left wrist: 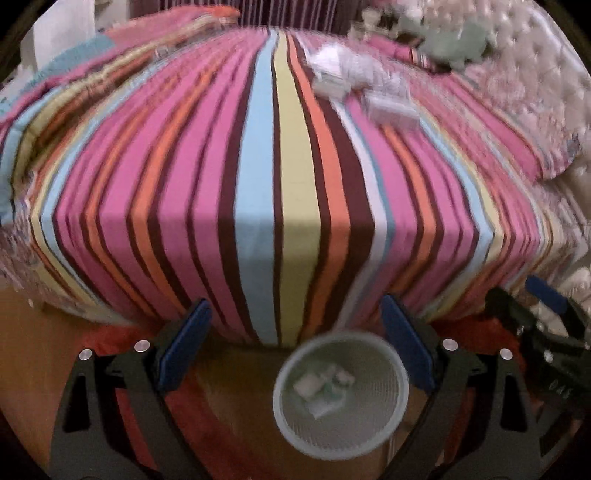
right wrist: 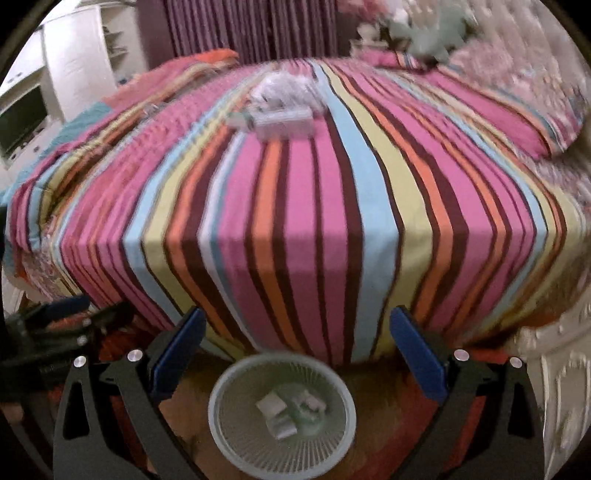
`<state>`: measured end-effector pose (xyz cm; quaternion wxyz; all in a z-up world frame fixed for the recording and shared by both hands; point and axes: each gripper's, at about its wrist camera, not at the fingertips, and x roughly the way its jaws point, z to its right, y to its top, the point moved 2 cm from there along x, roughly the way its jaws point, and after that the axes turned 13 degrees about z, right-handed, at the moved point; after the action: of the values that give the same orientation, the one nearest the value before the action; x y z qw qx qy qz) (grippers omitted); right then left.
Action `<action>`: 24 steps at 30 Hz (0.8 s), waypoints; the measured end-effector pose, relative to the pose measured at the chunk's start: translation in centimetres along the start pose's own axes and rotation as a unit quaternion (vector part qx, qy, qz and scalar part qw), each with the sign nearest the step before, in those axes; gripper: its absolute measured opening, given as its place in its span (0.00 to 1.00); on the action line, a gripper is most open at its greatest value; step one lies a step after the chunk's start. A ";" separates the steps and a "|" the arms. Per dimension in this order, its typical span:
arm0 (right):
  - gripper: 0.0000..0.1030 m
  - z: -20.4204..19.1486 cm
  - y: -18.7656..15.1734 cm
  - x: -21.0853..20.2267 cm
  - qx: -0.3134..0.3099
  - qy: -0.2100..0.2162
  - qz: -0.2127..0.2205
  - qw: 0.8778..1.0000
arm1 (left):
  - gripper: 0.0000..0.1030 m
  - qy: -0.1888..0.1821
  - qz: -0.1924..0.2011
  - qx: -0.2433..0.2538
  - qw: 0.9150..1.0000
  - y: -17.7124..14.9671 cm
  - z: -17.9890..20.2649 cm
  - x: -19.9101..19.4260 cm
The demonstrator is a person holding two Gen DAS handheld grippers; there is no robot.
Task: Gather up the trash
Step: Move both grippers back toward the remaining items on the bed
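Observation:
A round pale-green waste basket stands on the floor at the foot of the bed, with a few white scraps inside it. White crumpled wrappers and small boxes lie far up on the striped bedspread. My left gripper hangs open above the basket, with nothing between its blue pads. My right gripper is open too, also over the basket and holding nothing. Its blue tip shows at the right edge of the left wrist view.
The bed, covered in pink, orange, blue and brown stripes, fills both views. A tufted headboard and a green plush toy are at the far right. A white cabinet and striped curtains stand behind. Red rug under the basket.

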<state>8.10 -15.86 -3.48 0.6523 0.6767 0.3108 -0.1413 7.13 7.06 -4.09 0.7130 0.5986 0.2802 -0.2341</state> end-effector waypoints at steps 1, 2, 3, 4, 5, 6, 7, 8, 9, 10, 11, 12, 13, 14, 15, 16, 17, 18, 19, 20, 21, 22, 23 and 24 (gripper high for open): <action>0.92 0.0 0.7 0.0 0.003 0.008 0.006 1.000 | 0.88 0.002 0.011 -0.002 1.000 0.8 -0.2 0.1; 0.92 -0.1 1.5 0.2 0.007 0.015 0.015 1.000 | 0.88 0.006 0.019 -0.002 1.000 1.4 -0.1 0.2; 0.92 -0.2 1.9 0.1 0.008 0.017 0.020 1.000 | 0.88 0.008 0.028 -0.001 1.000 2.2 -0.2 0.3; 0.92 -0.3 2.5 0.3 0.007 0.019 0.028 0.999 | 0.88 0.009 0.034 0.001 0.999 2.8 -0.2 0.3; 0.93 -0.4 3.2 0.6 0.001 0.019 0.038 0.999 | 0.88 0.010 0.041 0.003 0.999 3.4 -0.3 0.4; 0.93 -0.7 3.7 0.7 -0.003 0.018 0.043 0.999 | 0.88 0.010 0.044 0.004 0.999 4.0 -0.3 0.7; 0.92 -0.7 4.3 1.0 -0.007 0.016 0.048 0.999 | 0.88 0.010 0.045 0.005 0.999 4.5 -0.3 0.9; 0.92 -0.9 5.0 1.4 -0.010 0.013 0.056 0.998 | 0.88 0.009 0.046 0.007 0.999 5.2 -0.3 1.2; 0.92 -0.9 5.2 1.7 -0.010 0.012 0.058 0.998 | 0.88 0.009 0.047 0.009 0.999 5.8 -0.3 1.6; 0.92 -0.9 5.6 1.9 -0.009 0.012 0.059 0.998 | 0.88 0.010 0.048 0.011 0.999 6.2 -0.1 1.9; 0.92 -0.8 6.2 2.5 -0.003 0.010 0.059 0.998 | 0.88 0.011 0.050 0.016 0.999 6.8 0.0 2.3; 0.92 -0.7 6.5 2.7 0.001 0.010 0.059 0.998 | 0.88 0.010 0.052 0.019 0.998 7.3 0.1 2.6; 0.92 -0.6 6.8 2.7 0.004 0.010 0.059 0.998 | 0.88 0.008 0.053 0.022 0.998 7.7 0.2 2.9; 0.92 -0.4 7.2 3.2 0.011 0.008 0.059 0.998 | 0.88 0.004 0.052 0.025 0.998 8.2 0.4 3.3; 0.92 -0.2 7.5 3.6 0.016 0.004 0.058 0.998 | 0.88 0.002 0.053 0.030 0.998 8.7 0.5 3.7; 0.93 -0.1 7.7 4.0 0.020 0.003 0.056 0.998 | 0.88 0.000 0.053 0.033 0.998 9.0 0.7 4.1; 0.93 0.0 7.7 4.0 0.021 0.003 0.055 0.998 | 0.88 -0.002 0.053 0.038 0.998 9.4 0.9 4.6; 0.93 0.2 7.9 4.3 0.024 0.001 0.054 0.998 | 0.88 -0.003 0.053 0.042 0.998 9.7 1.1 5.1; 0.93 0.3 8.1 4.8 0.027 -0.005 0.054 0.998 | 0.88 -0.004 0.052 0.046 0.998 10.0 1.3 5.6; 0.93 0.5 8.2 4.9 0.028 -0.007 0.055 0.998 | 0.88 -0.006 0.050 0.052 0.997 10.2 1.5 6.1; 0.92 0.6 8.3 5.2 0.029 -0.012 0.058 0.998 | 0.88 -0.006 0.048 0.057 0.997 10.5 1.7 6.7; 0.93 0.7 8.3 5.5 0.031 -0.014 0.060 0.998 | 0.88 -0.007 0.046 0.060 0.997 10.6 1.9 7.2; 0.93 0.8 8.6 6.1 0.038 -0.016 0.060 0.997 | 0.88 -0.008 0.044 0.062 0.997 10.9 1.9 7.9; 0.92 0.8 8.7 6.5 0.040 -0.016 0.059 0.997 | 0.88 -0.010 0.041 0.063 0.997 11.2 2.0 8.5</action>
<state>18.51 -14.75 -0.54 0.6366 0.7173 0.2538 -0.1252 21.10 7.09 -1.52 0.6854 0.6513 0.2329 -0.2276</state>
